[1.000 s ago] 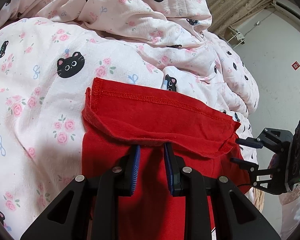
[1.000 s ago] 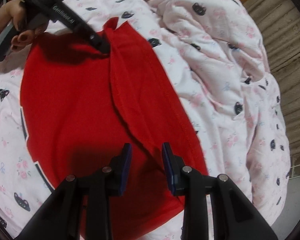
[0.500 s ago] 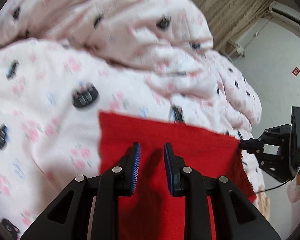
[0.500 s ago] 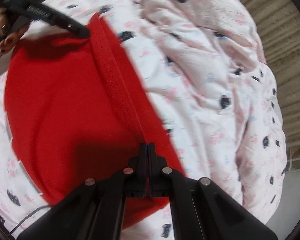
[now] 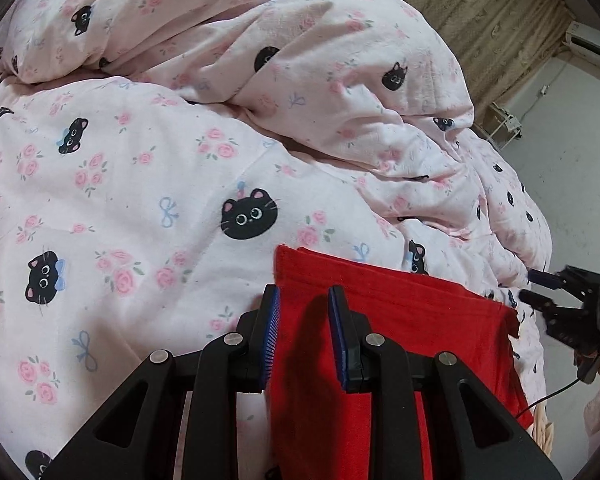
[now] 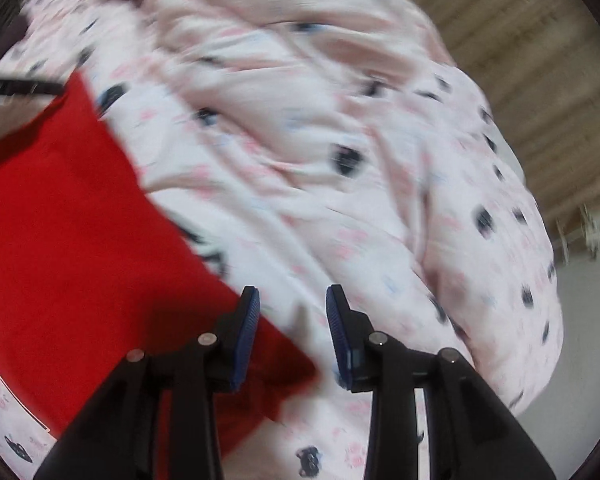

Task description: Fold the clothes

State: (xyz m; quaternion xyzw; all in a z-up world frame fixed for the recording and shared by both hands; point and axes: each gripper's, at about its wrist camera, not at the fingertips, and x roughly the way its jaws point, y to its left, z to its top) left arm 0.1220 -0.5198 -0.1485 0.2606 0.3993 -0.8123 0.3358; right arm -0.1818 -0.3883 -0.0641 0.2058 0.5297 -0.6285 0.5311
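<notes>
Left wrist view: red garment lay folded on the bed, on a pink quilt w/ black cat faces. Its long axis ran from the camera away toward the quilt heap; the far folded edge lay crosswise, slanting down to the right. Left tongs stood narrowly apart over the garment's left part, pads clear of the cloth, gripping nothing. Right tongs showed at the right edge, just past the garment's far right corner.

Right wrist view, blurred: right tongs had just been opening, nothing between them, over the garment's edge where it met the quilt. No containers.
</notes>
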